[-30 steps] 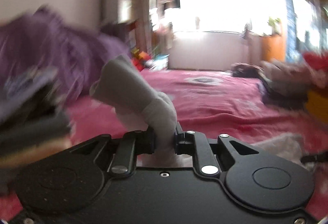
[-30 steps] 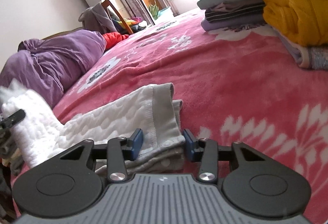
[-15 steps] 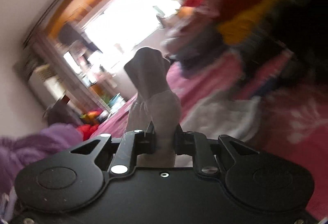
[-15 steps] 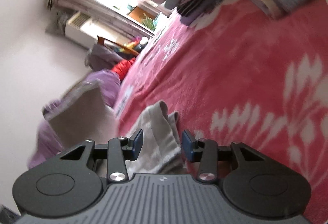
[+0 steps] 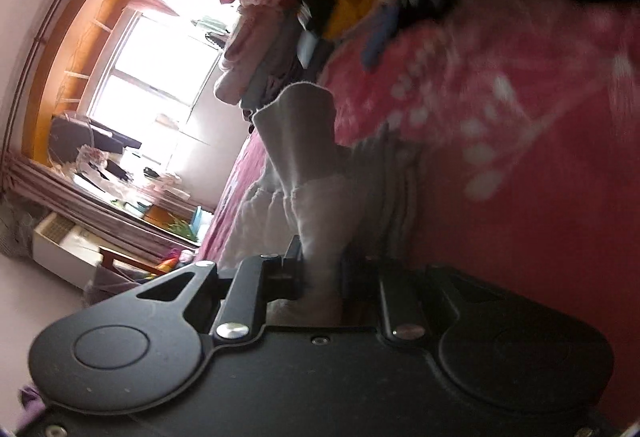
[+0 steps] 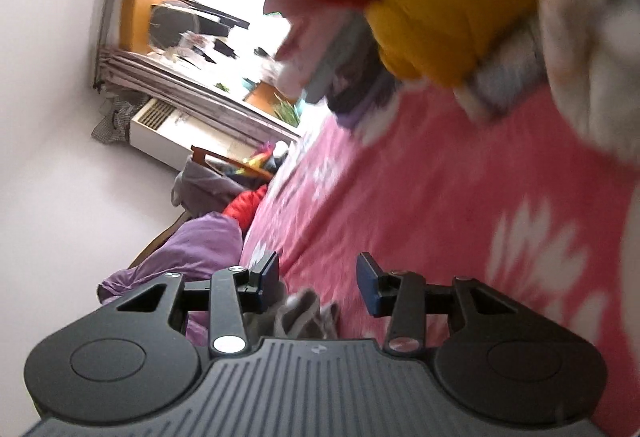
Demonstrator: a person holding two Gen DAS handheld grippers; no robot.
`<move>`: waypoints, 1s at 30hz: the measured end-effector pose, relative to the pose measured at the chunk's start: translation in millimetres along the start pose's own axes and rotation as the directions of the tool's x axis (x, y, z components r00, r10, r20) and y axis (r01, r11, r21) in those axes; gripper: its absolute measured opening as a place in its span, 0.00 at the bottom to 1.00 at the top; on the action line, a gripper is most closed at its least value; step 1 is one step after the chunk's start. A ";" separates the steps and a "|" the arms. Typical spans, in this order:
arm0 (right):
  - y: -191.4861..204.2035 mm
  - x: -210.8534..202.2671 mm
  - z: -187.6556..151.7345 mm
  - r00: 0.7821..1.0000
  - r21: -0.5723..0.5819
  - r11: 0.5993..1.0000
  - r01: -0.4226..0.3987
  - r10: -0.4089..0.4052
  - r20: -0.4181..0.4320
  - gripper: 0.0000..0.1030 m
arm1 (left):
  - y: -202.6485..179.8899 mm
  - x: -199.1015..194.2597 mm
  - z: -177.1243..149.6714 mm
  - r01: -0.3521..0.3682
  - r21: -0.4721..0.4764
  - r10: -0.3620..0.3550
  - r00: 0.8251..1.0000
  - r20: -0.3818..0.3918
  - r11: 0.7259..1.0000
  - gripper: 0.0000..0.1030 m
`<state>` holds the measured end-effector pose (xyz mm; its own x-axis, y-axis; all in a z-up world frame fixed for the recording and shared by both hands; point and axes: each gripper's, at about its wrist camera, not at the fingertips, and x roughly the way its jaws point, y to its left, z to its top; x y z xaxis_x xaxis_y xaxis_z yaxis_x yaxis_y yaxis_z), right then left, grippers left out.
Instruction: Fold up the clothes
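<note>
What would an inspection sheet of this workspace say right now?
Surface: pink floral blanket covering the bed.
Job's things: grey garment, bunched.
Clutter: stack of folded clothes; yellow garment; purple bedding.
Grippers: left hand-held gripper shut on the grey garment; right hand-held gripper open, a fold of grey cloth low between its fingers.
Cables: nothing seen.
Surroundings: bright window, curtains, white unit.

The right hand-held gripper [image 6: 316, 279] gapes at lower centre over grey cloth [image 6: 304, 311] on the pink bed [image 6: 420, 205].
</note>
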<state>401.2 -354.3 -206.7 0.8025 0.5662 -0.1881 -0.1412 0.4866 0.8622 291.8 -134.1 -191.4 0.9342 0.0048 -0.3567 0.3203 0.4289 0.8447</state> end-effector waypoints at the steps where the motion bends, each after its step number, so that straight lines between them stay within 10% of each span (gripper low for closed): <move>1: 6.8 -0.7 0.3 1.000 -0.052 0.999 0.002 -0.001 0.013 0.42 | -0.1 1.5 -2.2 0.000 0.006 0.000 1.000 -0.005 1.000 0.13; 5: 35.9 0.4 -5.0 0.999 -0.237 0.971 -0.023 0.031 0.033 0.42 | 8.4 2.8 -4.8 0.023 -0.041 -0.023 1.000 0.000 0.999 0.19; 10: 65.5 -1.3 -8.1 0.996 -0.410 0.910 -0.062 0.083 0.034 0.42 | 65.3 -23.7 -13.1 0.188 -0.295 -0.162 0.981 0.110 0.937 0.58; 15: 96.3 -2.4 -29.0 0.990 -0.566 0.813 -0.134 0.133 -0.042 0.42 | 135.9 -27.5 -55.6 0.218 -0.702 -0.117 0.975 0.190 0.679 0.53; 18: 103.0 15.2 -46.5 0.993 -0.634 0.768 -0.092 0.021 -0.118 0.41 | 150.3 -2.7 -87.9 0.176 -0.841 -0.128 0.983 0.128 0.512 0.42; 20: 85.5 43.2 -55.9 0.958 -0.662 0.749 0.022 -0.205 -0.199 0.41 | 122.0 14.1 -93.7 0.182 -0.795 -0.218 0.974 0.064 0.578 0.42; 22: 68.2 50.6 -55.7 0.945 -0.645 0.762 0.056 -0.249 -0.211 0.53 | 87.8 21.8 -92.4 0.171 -0.681 -0.197 0.980 0.040 0.712 0.43; 30: 62.5 43.4 -39.8 0.938 -0.594 0.801 0.072 -0.257 -0.233 0.60 | 80.0 18.3 -96.0 0.181 -0.689 -0.178 0.981 0.077 0.702 0.43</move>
<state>404.1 -272.8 -179.7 0.6539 0.5608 -0.5078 -0.3993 0.8259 0.3980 319.4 -13.0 -168.7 0.8714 -0.1410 -0.4699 0.2861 0.9242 0.2531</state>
